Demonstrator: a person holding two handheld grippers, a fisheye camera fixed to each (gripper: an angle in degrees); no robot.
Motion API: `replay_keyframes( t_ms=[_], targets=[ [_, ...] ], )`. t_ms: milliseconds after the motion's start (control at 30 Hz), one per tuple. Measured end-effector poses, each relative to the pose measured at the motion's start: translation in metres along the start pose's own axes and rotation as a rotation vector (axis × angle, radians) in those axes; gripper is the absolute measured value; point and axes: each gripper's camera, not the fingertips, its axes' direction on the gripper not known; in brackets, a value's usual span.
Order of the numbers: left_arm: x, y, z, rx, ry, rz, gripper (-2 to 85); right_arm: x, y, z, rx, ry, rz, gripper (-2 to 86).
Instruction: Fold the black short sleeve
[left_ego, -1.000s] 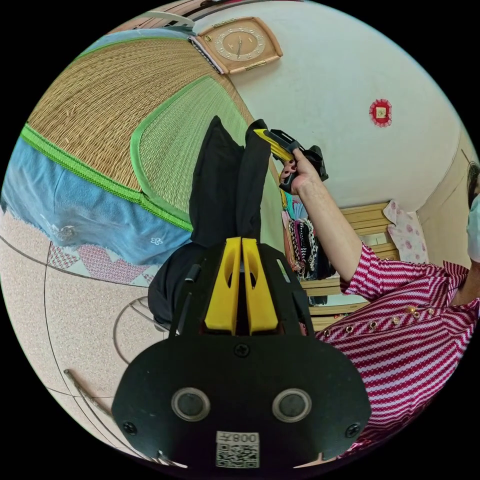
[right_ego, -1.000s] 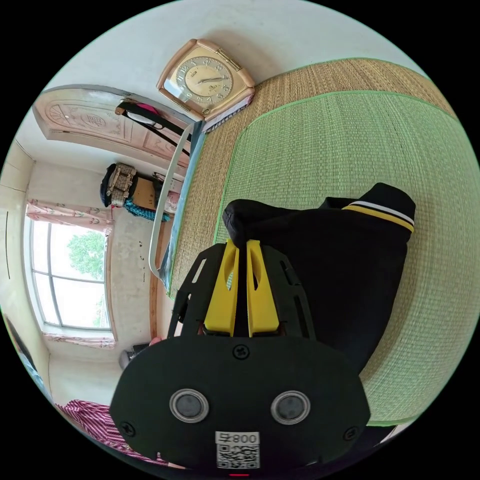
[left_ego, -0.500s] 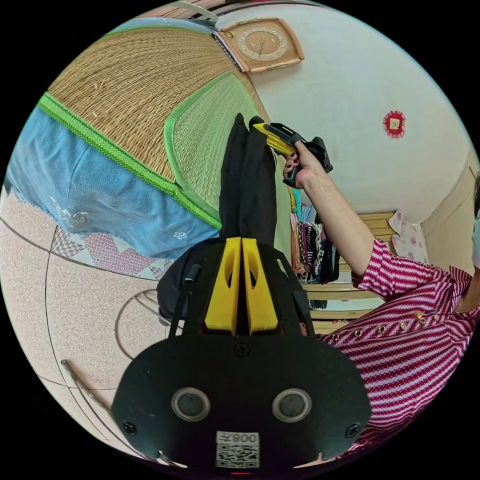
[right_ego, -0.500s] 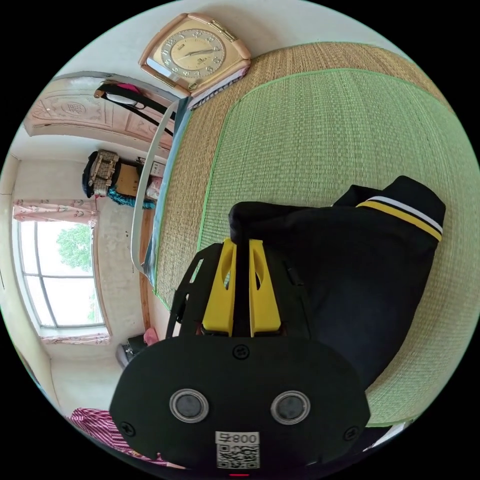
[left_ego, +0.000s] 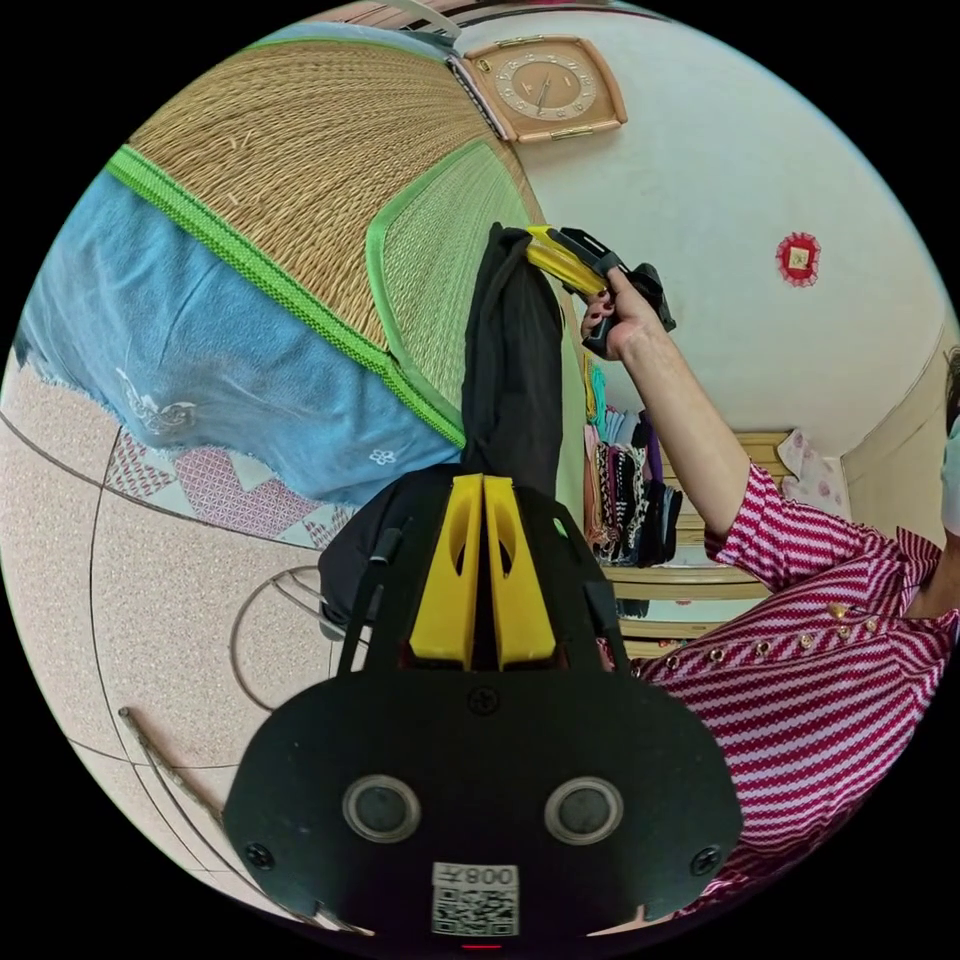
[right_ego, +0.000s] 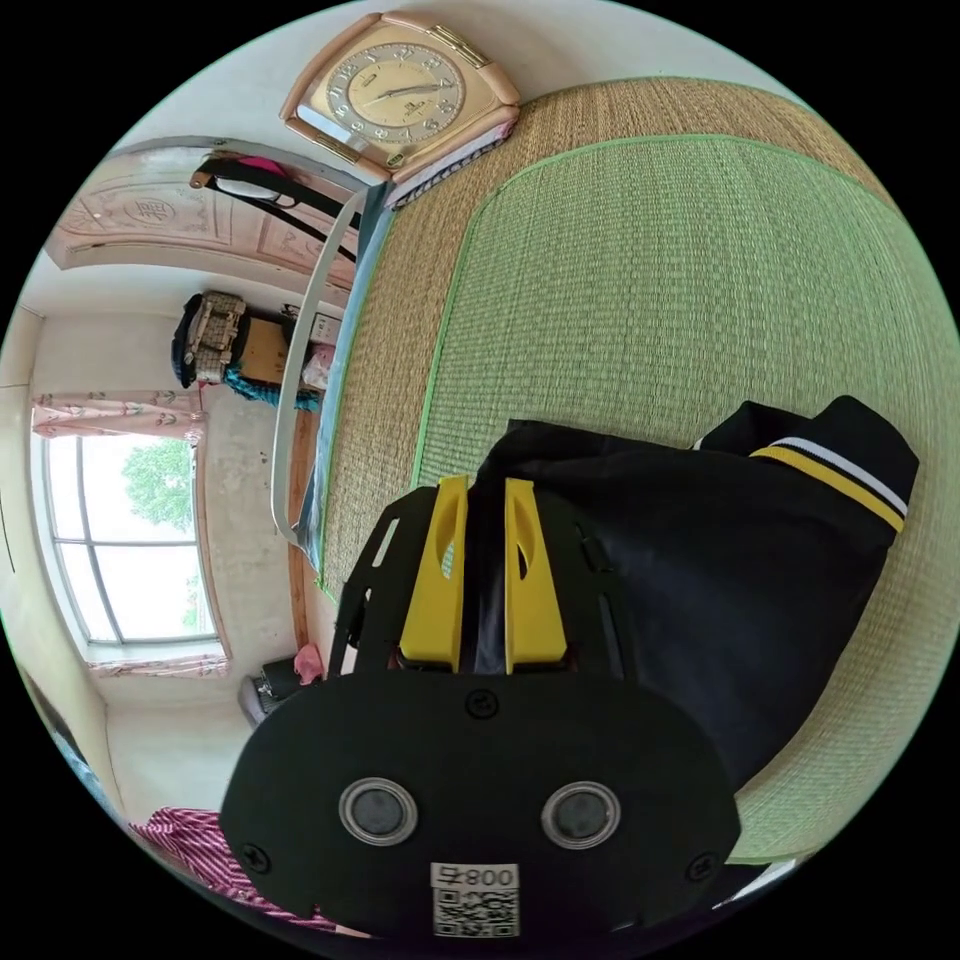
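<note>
Both grippers, left (left_ego: 484, 482) and right (right_ego: 484, 487), clamp the black shirt (right_ego: 700, 570) at centre frame; green mat (right_ego: 650, 290) lies bare across the upper frame.

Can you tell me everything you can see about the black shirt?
The black shirt looks like soft cloth, and one cuff has a yellow and a white stripe. It lies bunched and doubled over on the green woven mat. The right tongs and the left tongs each pinch a bit of it, and part hangs over the bed's edge.
</note>
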Motion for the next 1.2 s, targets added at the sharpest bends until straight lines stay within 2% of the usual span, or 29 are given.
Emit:
replay_keyframes(
  t_ms=[367, 467, 533, 767, 933, 1200],
  targets=[
    [0.005, -0.015, -0.029, 0.018, -0.039, 0.080, 0.0, -0.045, -0.027, -0.055, 0.016, 0.034, -0.140, 6.9],
    [0.004, -0.018, -0.030, 0.021, -0.044, 0.088, 0.0, -0.076, -0.041, -0.058, -0.049, 0.072, -0.229, 6.9],
    [0.005, -0.020, -0.031, 0.018, -0.060, 0.099, 0.0, -0.094, -0.053, -0.060, -0.069, 0.173, -0.282, 7.2],
    [0.003, -0.027, -0.027, 0.006, -0.100, 0.123, 0.0, -0.095, -0.095, -0.042, -0.212, 0.285, -0.329, 8.4],
    [-0.001, -0.031, -0.021, -0.007, -0.117, 0.120, 0.1, -0.100, -0.103, -0.027, -0.317, 0.366, -0.387, 3.4],
    [-0.003, -0.029, -0.017, -0.017, -0.129, 0.128, 0.1, -0.103, -0.092, -0.095, -0.159, 0.325, -0.389, 0.6]
  ],
)
